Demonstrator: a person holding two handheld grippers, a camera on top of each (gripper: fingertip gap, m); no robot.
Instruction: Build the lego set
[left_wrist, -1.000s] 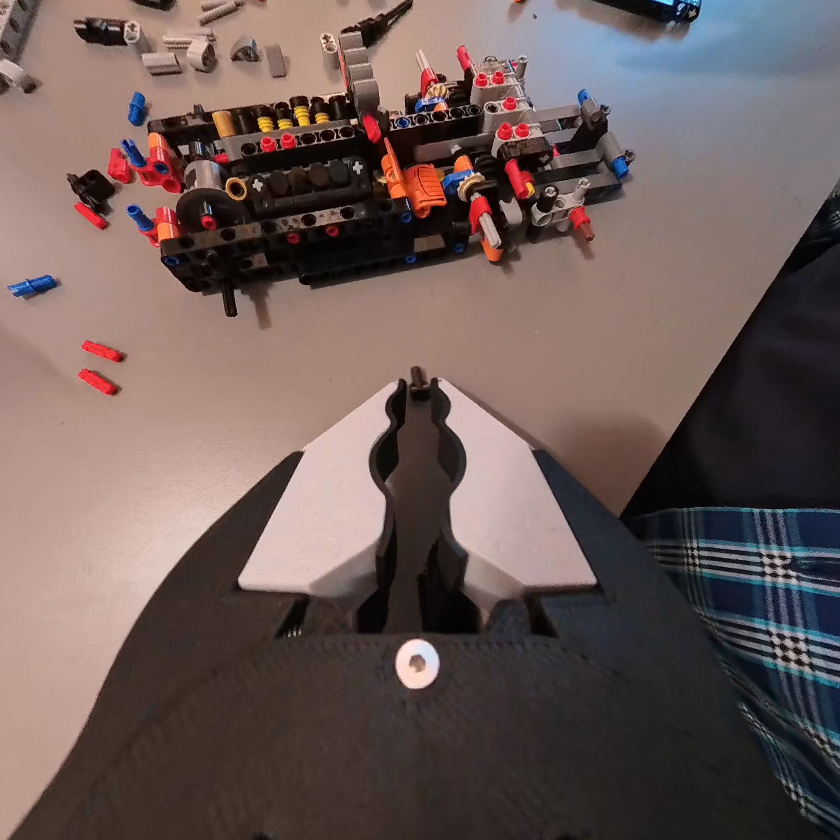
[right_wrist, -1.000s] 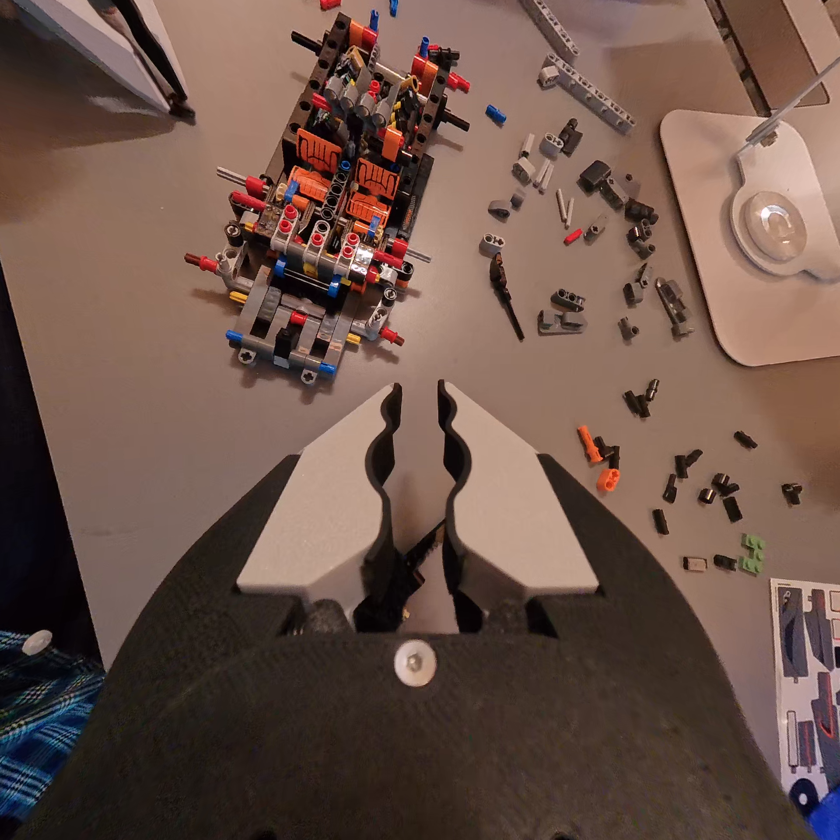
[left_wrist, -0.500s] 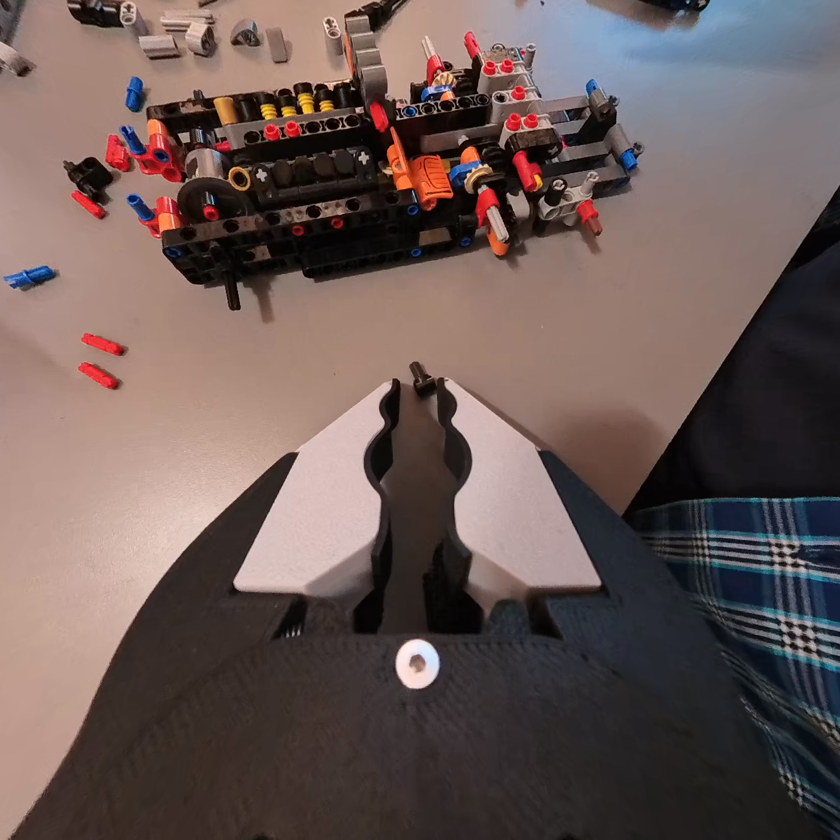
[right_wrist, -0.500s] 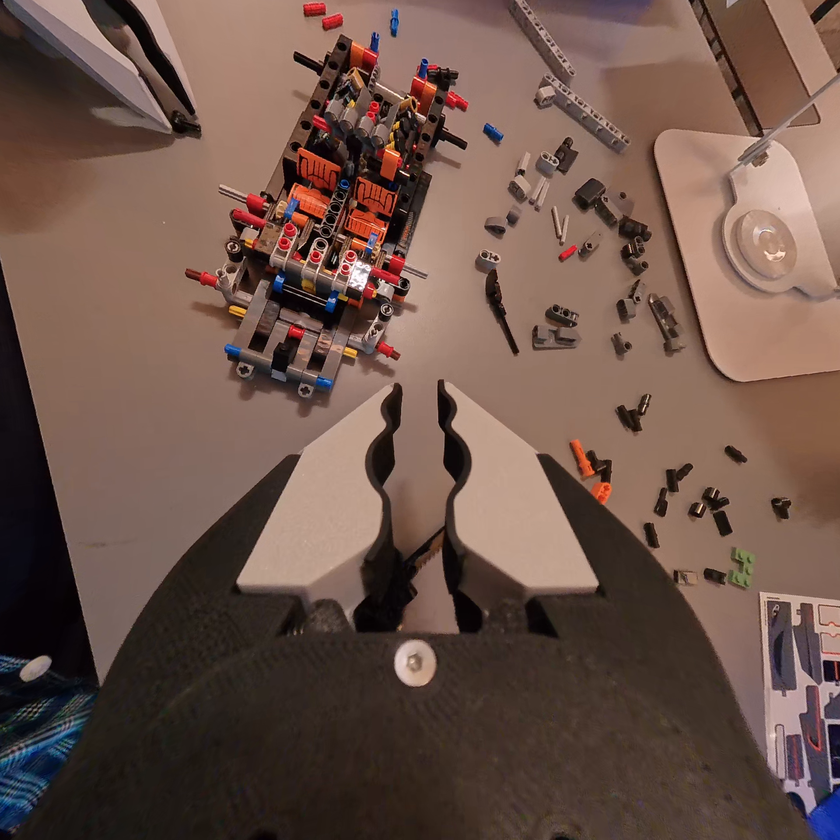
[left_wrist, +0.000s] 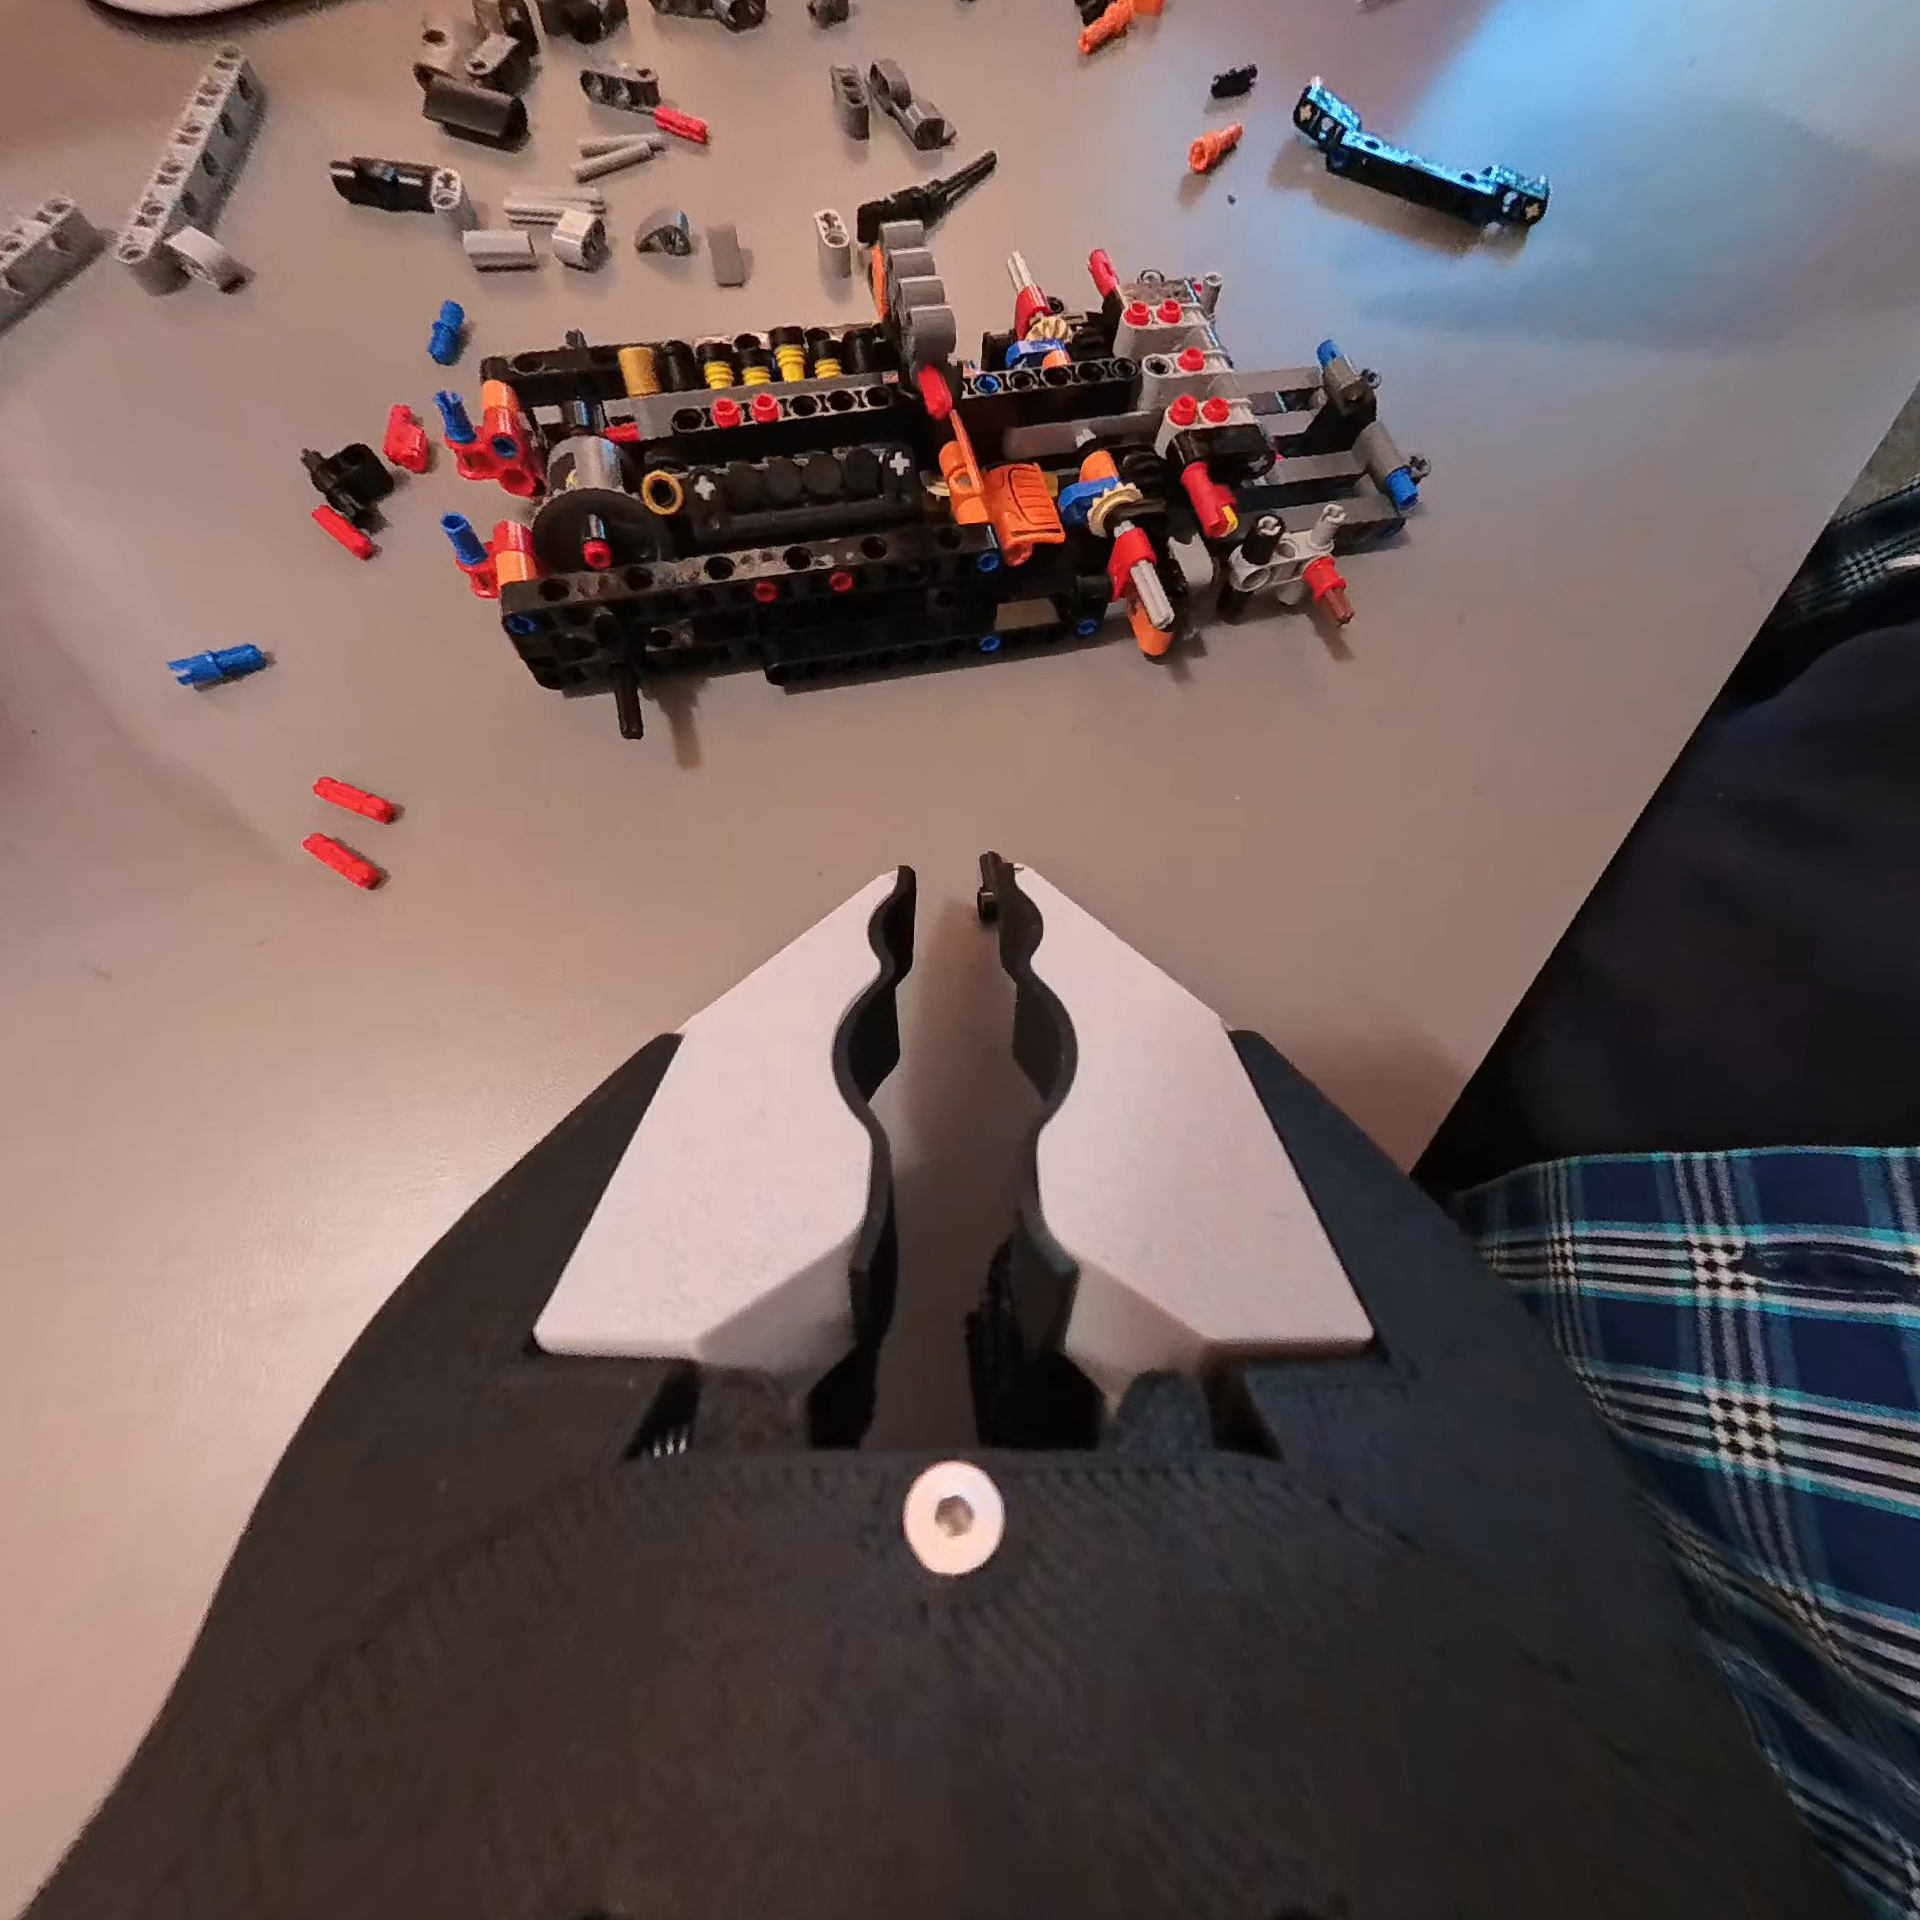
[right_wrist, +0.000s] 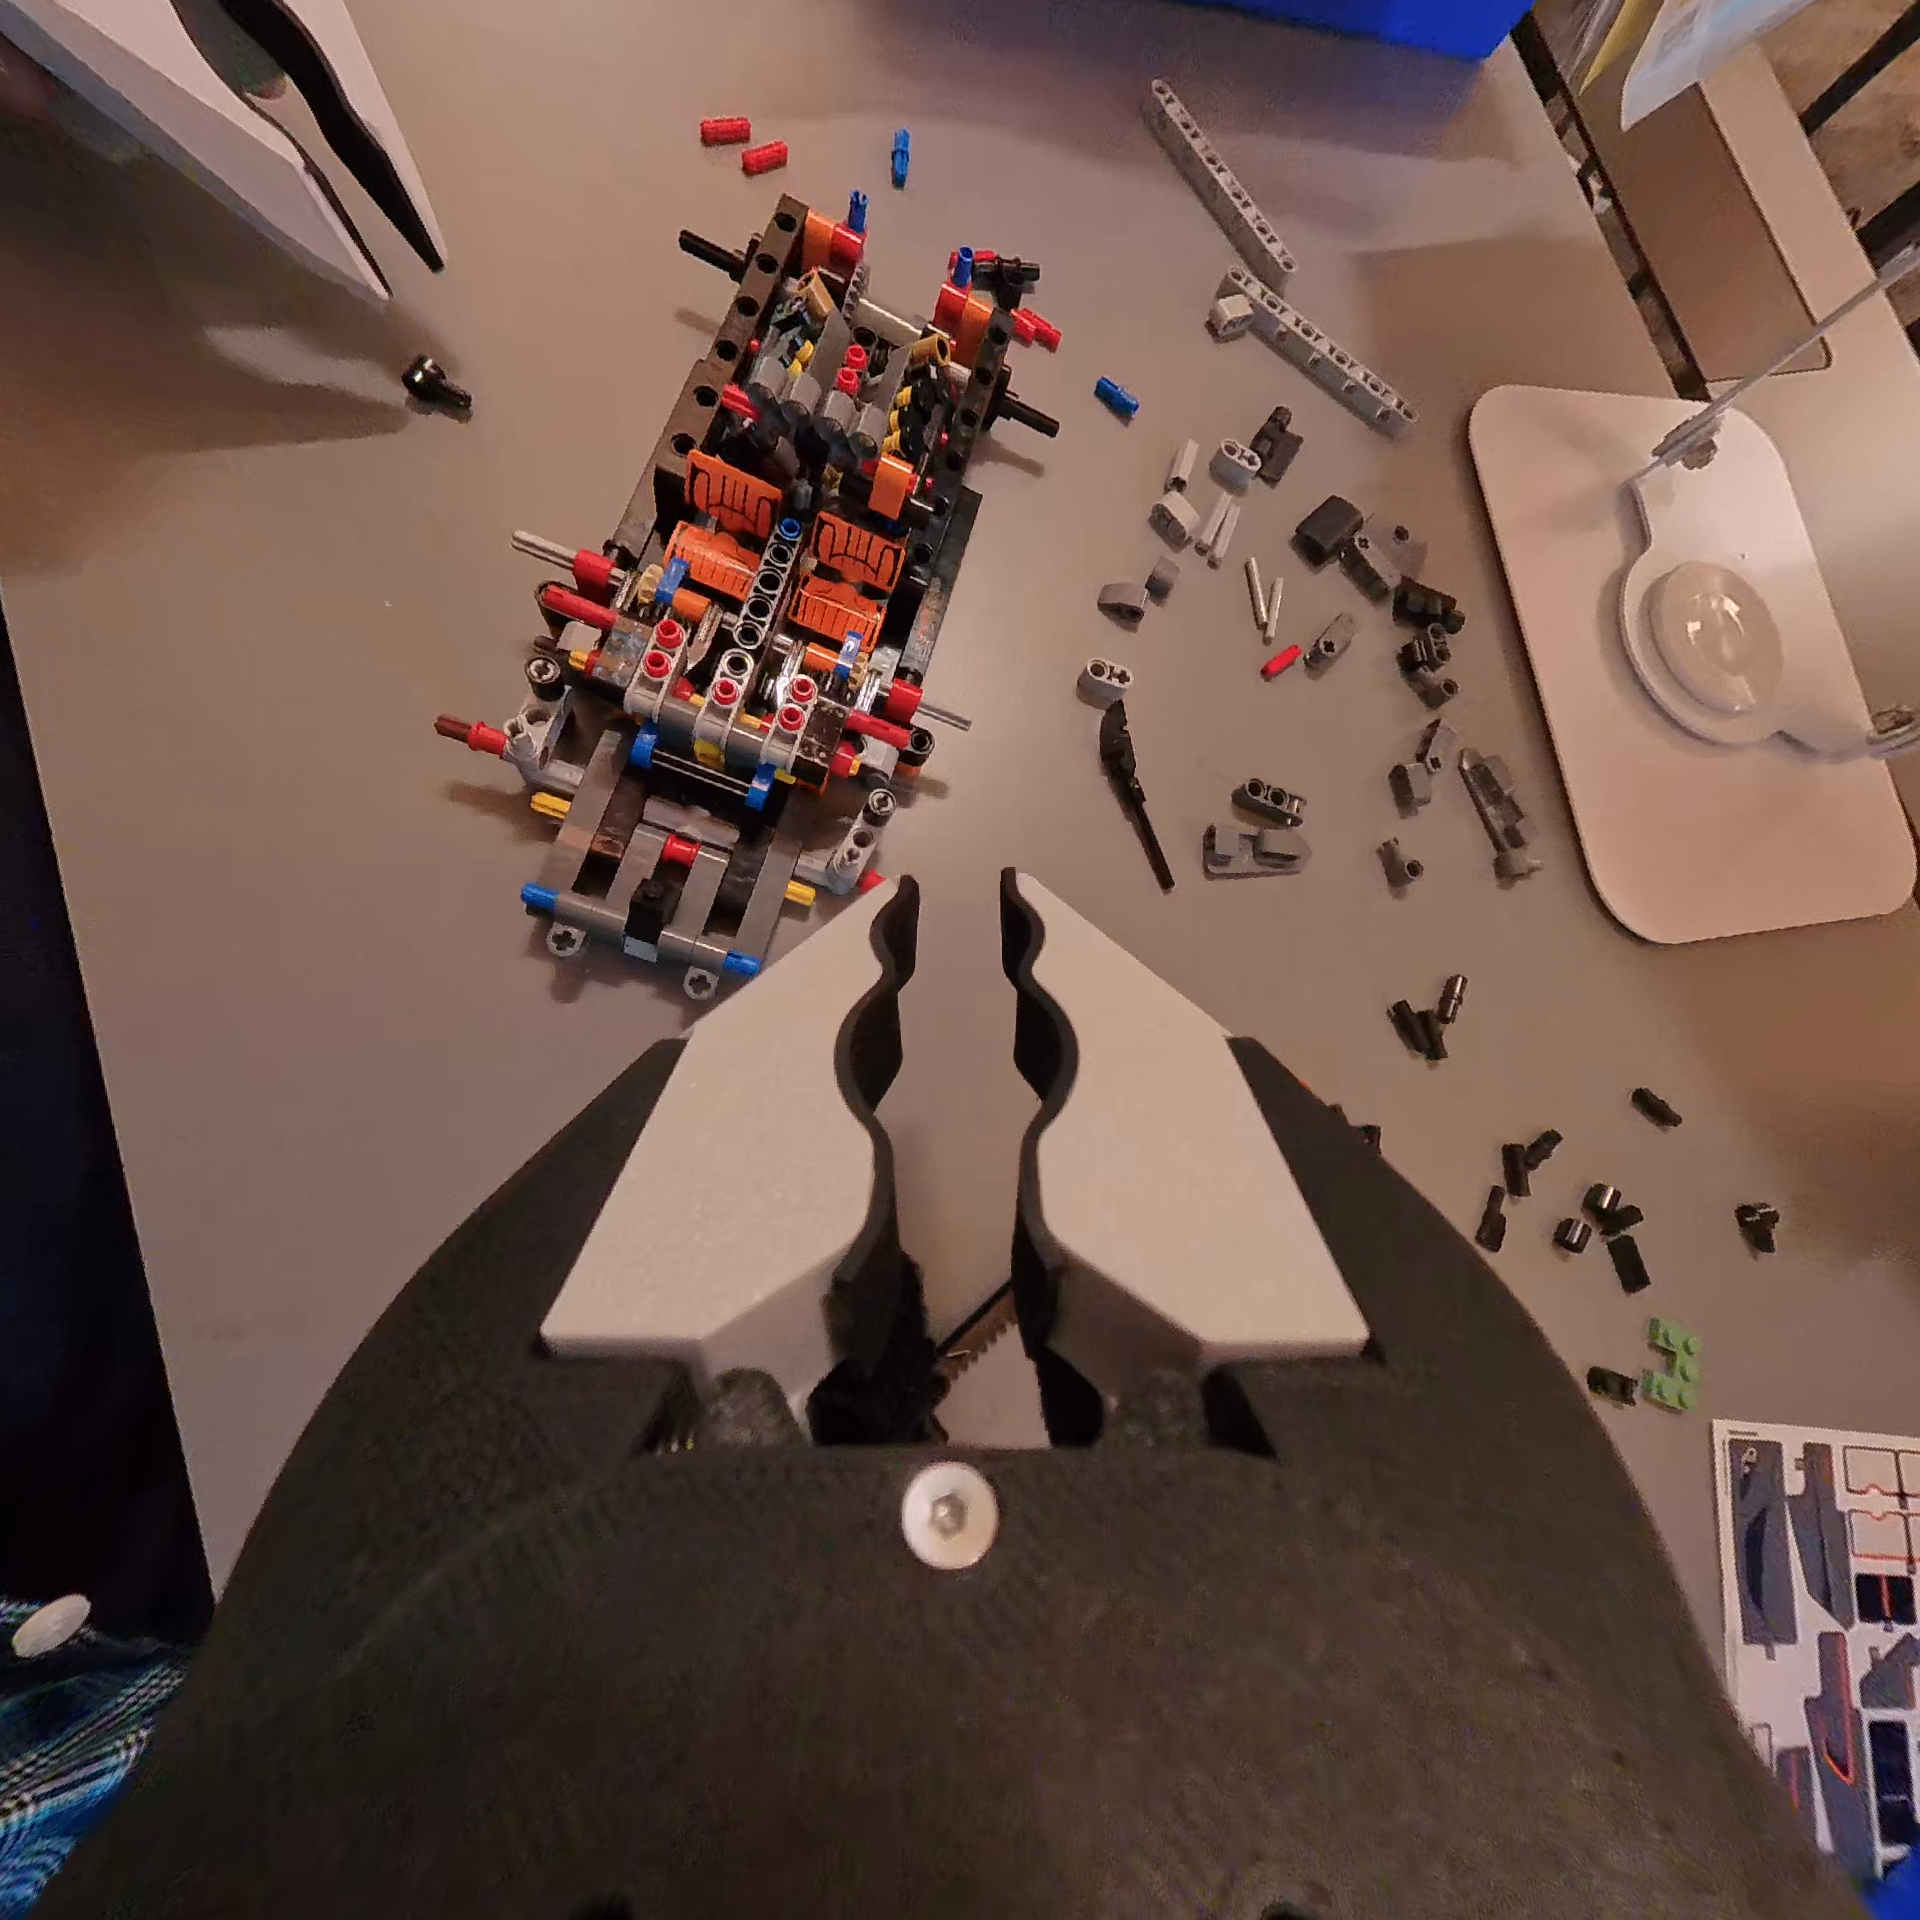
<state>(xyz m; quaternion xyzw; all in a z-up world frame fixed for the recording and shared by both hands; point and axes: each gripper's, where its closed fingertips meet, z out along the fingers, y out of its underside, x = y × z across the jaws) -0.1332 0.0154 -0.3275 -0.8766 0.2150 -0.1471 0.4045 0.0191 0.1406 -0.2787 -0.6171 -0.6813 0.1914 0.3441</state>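
The partly built Lego chassis (left_wrist: 883, 499) lies on the grey table (left_wrist: 1039, 790), black with red, orange and blue parts; the right wrist view (right_wrist: 779, 582) shows it lengthwise. My left gripper (left_wrist: 951, 878) is open, well short of the chassis. A small black pin (left_wrist: 992, 883) shows just beside its right fingertip. In the right wrist view the pin (right_wrist: 436, 387) lies on the table under the left gripper (right_wrist: 405, 270), left of the chassis. My right gripper (right_wrist: 958, 883) is open and empty, near the chassis's near end.
Loose grey and black parts (right_wrist: 1299, 582) lie right of the chassis, small black pins (right_wrist: 1579, 1205) nearer. Long grey beams (right_wrist: 1309, 343), a white stand base (right_wrist: 1662, 727) and a sticker sheet (right_wrist: 1818, 1610) are at the right. Two red pins (left_wrist: 348, 831) lie left. A person's plaid shirt (left_wrist: 1714, 1351) is at the table edge. Spacing between my two grippers at the tips: around 20 cm.
My left gripper has opened and let go of the black pin, which now lies on the table. My right gripper has moved closer to the chassis, still open.
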